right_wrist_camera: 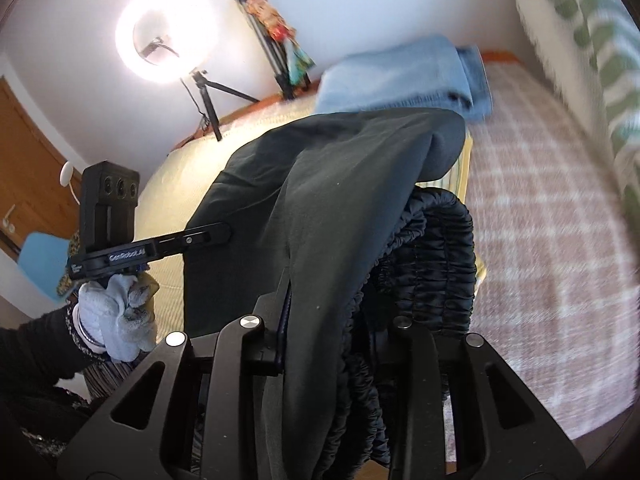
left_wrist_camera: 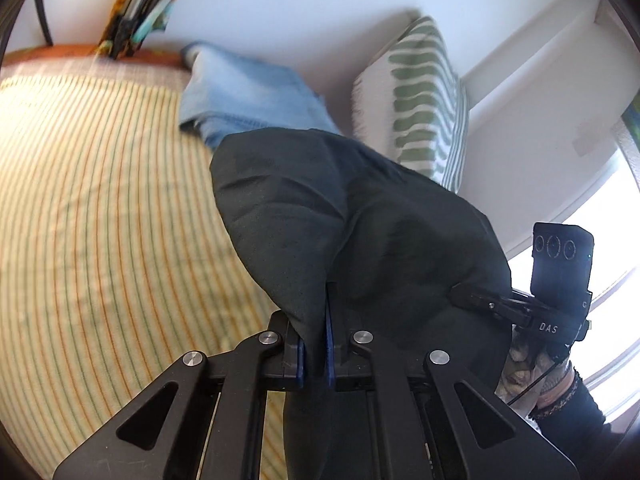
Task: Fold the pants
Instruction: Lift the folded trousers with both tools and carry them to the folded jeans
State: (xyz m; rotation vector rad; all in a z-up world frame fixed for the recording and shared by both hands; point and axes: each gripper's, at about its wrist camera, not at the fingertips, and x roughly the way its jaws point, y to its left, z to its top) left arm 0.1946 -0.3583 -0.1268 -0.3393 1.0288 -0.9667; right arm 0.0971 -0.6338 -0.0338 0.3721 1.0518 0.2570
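Dark green-black pants [left_wrist_camera: 320, 216] hang lifted above the bed, held by both grippers. My left gripper [left_wrist_camera: 314, 344] is shut on a fold of the pants' fabric, which drapes over and below its fingers. My right gripper [right_wrist_camera: 320, 320] is shut on the pants [right_wrist_camera: 320, 208] near the gathered elastic waistband [right_wrist_camera: 436, 264], which bulges over its right finger. The right gripper also shows in the left wrist view [left_wrist_camera: 472, 300], at the cloth's right edge. The left gripper shows in the right wrist view [right_wrist_camera: 224, 236], at the cloth's left edge.
The bed has a yellow striped cover [left_wrist_camera: 92, 208] and a pink checked blanket [right_wrist_camera: 552, 240]. Folded light-blue jeans [left_wrist_camera: 248, 92] lie at the far side. A green-patterned pillow [left_wrist_camera: 424, 96] leans on the wall. A ring light [right_wrist_camera: 168, 32] on a tripod stands beyond the bed.
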